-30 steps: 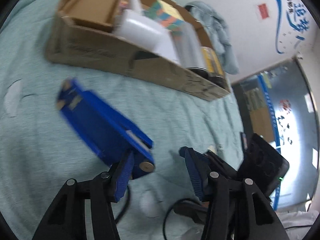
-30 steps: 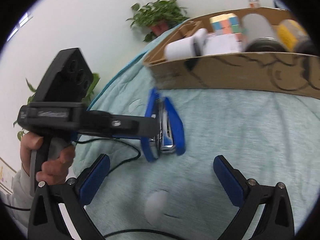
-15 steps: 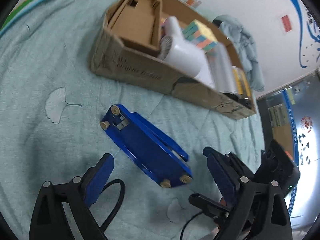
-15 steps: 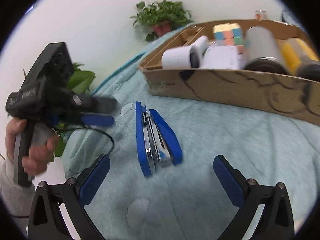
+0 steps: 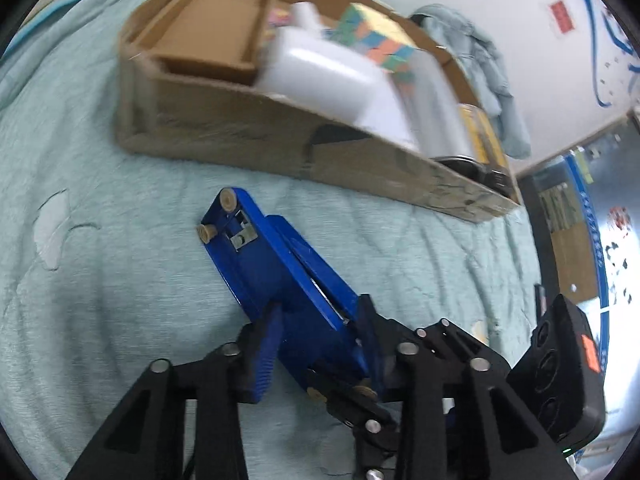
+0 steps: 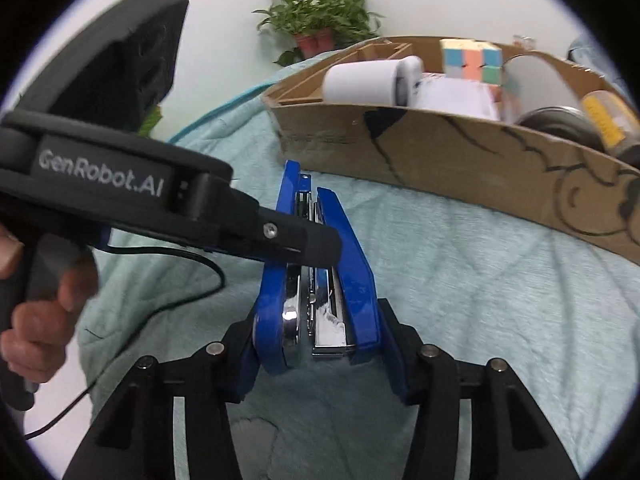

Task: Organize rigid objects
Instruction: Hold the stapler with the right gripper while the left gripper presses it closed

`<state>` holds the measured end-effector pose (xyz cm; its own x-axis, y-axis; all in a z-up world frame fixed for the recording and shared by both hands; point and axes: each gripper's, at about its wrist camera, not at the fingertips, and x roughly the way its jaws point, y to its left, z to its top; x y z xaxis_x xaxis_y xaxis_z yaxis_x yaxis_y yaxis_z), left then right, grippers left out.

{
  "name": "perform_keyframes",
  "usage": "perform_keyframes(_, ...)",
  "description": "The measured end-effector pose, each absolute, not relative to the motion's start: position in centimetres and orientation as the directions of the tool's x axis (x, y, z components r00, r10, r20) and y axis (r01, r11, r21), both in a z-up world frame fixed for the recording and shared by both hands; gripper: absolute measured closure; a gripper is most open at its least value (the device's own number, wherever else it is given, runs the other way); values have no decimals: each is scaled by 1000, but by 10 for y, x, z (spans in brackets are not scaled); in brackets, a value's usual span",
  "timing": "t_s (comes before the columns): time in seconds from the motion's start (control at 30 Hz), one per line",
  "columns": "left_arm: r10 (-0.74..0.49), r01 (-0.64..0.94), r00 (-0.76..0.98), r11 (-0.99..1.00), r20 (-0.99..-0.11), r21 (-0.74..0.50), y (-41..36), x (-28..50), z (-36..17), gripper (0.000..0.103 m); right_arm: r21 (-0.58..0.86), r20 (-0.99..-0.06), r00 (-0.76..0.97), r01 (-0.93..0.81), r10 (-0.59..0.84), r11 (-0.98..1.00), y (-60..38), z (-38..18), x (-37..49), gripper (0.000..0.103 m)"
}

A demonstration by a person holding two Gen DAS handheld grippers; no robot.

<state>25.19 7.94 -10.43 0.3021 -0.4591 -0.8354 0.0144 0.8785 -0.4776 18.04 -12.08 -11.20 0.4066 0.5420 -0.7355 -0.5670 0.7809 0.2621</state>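
A blue stapler [image 5: 272,264] lies on its side on the teal blanket, pointing toward the cardboard box [image 5: 224,128]. My left gripper [image 5: 316,340] has its jaws closing, with both blue pads pressed on the stapler's base and top. In the right wrist view the stapler [image 6: 352,264] sits with its front end between the pads of my right gripper [image 6: 320,360]. Those jaws are closing too and touch both of its sides. The left gripper [image 6: 304,244] crosses over the stapler's middle, held by a hand [image 6: 36,320].
The box wall [image 6: 440,148] stands just beyond the stapler. It holds a white appliance [image 5: 328,76], a colour cube [image 6: 472,60], a silver can [image 6: 536,80] and a yellow-labelled jar [image 6: 608,124]. A black cable [image 6: 160,256] trails left. A potted plant [image 6: 316,20] stands behind.
A second ago the left gripper held the stapler up, then left it lying free between wide jaws. Now both grippers have moved in and narrowed onto it.
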Motion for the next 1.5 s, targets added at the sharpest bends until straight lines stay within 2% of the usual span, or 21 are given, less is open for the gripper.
perform_keyframes(0.1,-523,95,300,848,-798,-521,51,251,-92,86,165,-750,471,-547,465,820,-134,-106,173,54)
perform_keyframes(0.2,-580,144,269,814,-769,-563,24,256,-91,86,100,-759,515,-513,399,852,-158,-102,169,54)
perform_keyframes(0.3,-627,165,269,778,-731,-607,10,257,-86,84,-28,-754,584,-486,300,874,-182,-98,155,54)
perform_keyframes(0.37,-644,190,273,765,-715,-616,3,254,-80,74,-113,-744,630,-445,221,888,-195,-97,147,57)
perform_keyframes(0.4,-640,191,282,768,-715,-612,2,252,-77,62,-163,-736,653,-424,176,891,-200,-96,143,57)
perform_keyframes(0.43,-634,186,292,772,-716,-608,-1,252,-77,47,-207,-730,667,-423,149,882,-201,-95,140,76)
perform_keyframes(0.5,-617,168,327,784,-716,-598,3,249,-74,37,-381,-684,728,-402,39,832,-189,-98,131,79)
perform_keyframes(0.53,-617,162,336,783,-712,-601,6,247,-73,37,-399,-679,733,-414,40,818,-183,-101,127,79)
perform_keyframes(0.63,-614,119,355,778,-705,-617,27,243,-74,37,-302,-703,698,-464,134,833,-180,-99,128,75)
perform_keyframes(0.7,-599,91,366,785,-712,-613,38,240,-77,37,-178,-714,669,-458,206,871,-192,-93,137,74)
perform_keyframes(0.73,-589,79,366,791,-720,-607,42,238,-79,37,-83,-706,657,-446,263,891,-203,-87,141,69)
perform_keyframes(0.8,-580,68,362,797,-729,-600,47,235,-82,37,1,-679,674,-396,291,918,-219,-80,150,42)
perform_keyframes(0.83,-582,68,360,796,-729,-602,49,233,-85,37,29,-665,685,-375,298,927,-230,-78,153,20)
perform_keyframes(0.87,-585,72,355,794,-729,-603,48,233,-86,37,60,-664,680,-367,312,928,-239,-80,158,18)
perform_keyframes(1.0,-597,101,337,792,-728,-602,36,233,-90,37,191,-762,532,-362,370,912,-245,-112,183,22)
perform_keyframes(1.07,-603,115,335,789,-724,-604,31,234,-90,37,204,-779,514,-335,359,920,-247,-120,184,44)
perform_keyframes(1.1,-605,119,334,787,-723,-605,30,235,-90,37,183,-773,533,-330,343,926,-245,-116,176,51)
perform_keyframes(1.2,-613,115,330,781,-718,-613,30,236,-91,37,144,-772,552,-334,317,932,-237,-113,170,53)
perform_keyframes(1.3,-619,115,346,773,-705,-623,35,235,-89,37,-32,-751,621,-376,226,926,-219,-111,156,54)
perform_keyframes(1.4,-620,99,370,767,-692,-634,47,233,-86,37,-299,-694,713,-412,100,861,-191,-110,139,54)
perform_keyframes(1.5,-616,62,389,759,-685,-648,61,230,-88,37,-653,-543,839,-394,-38,647,-151,-127,113,54)
